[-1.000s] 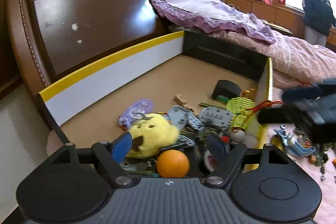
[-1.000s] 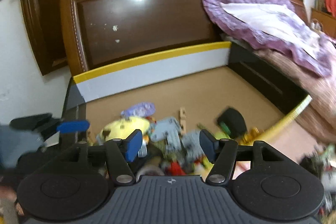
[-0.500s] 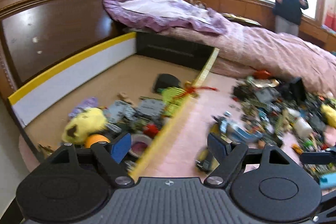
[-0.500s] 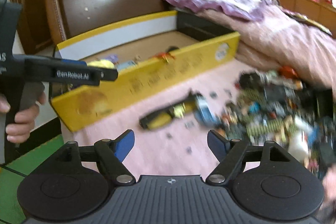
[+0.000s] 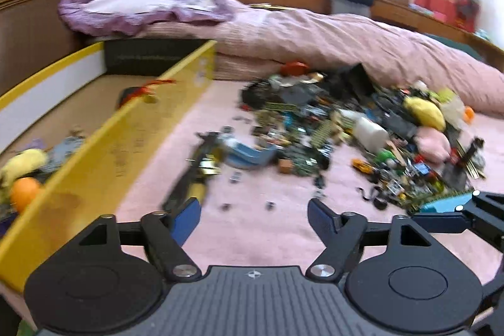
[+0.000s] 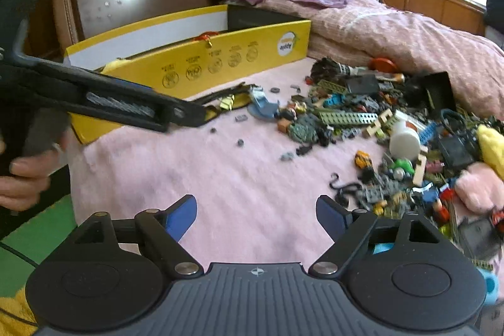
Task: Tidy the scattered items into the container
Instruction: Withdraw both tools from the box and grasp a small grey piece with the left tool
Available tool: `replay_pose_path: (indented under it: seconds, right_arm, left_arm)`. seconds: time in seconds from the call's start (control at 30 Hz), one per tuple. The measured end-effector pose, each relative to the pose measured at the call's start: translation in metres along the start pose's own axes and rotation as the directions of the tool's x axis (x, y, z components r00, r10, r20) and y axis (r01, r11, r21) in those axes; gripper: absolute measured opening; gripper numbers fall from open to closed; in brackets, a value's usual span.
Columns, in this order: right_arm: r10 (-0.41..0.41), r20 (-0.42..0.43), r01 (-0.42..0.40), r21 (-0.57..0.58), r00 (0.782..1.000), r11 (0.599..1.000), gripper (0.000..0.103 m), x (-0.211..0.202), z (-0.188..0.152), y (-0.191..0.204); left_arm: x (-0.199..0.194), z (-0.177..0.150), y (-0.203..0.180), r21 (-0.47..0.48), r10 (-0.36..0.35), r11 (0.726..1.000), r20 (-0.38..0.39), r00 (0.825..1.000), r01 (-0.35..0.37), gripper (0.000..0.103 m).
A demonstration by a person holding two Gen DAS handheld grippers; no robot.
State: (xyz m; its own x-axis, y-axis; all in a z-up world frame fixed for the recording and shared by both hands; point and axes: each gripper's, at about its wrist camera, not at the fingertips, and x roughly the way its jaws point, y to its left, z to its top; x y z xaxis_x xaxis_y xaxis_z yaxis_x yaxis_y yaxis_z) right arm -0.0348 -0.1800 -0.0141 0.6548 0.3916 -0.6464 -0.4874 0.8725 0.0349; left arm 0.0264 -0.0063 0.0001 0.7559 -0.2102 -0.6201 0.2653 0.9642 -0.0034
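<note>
Yellow box (image 5: 104,159) holds an orange ball (image 5: 23,192) and yellow plush (image 5: 22,162); both hand-held grippers spread, empty.

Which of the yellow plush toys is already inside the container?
The yellow plush lying beside the orange ball, behind the yellow box wall. The other yellow plush still lies in the scattered pile on the pink blanket.

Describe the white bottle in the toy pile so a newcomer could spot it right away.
Start at the yellow box on the pink blanket, then look right to the heap of scattered parts. The white bottle lies on its side near the heap's middle, beyond a green toy. It is the only smooth, plain white cylinder among small coloured bricks.
</note>
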Motion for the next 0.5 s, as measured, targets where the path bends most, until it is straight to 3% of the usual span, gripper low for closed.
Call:
replay_pose_path:
  seconds: [0.13,0.33,0.5]
  right_arm:
    - [0.003,0.007,-0.003,0.024,1.000,1.000,0.083,-0.002,-0.006,0.000]
    - [0.000,-0.003,0.000,0.038,1.000,0.999,0.083,0.003,-0.010,0.001]
    - [0.005,-0.001,-0.005,0.053,1.000,0.999,0.083,0.006,-0.011,0.000]
  left_arm:
    - [0.025,-0.006,-0.009,0.025,-0.048,0.999,-0.012,0.999,0.048,0.049]
    - [0.059,-0.010,-0.014,0.048,-0.033,0.998,-0.037,0.999,0.034,0.035]
    - [0.065,-0.011,-0.012,0.061,-0.028,0.998,-0.026,0.999,0.030,0.023]
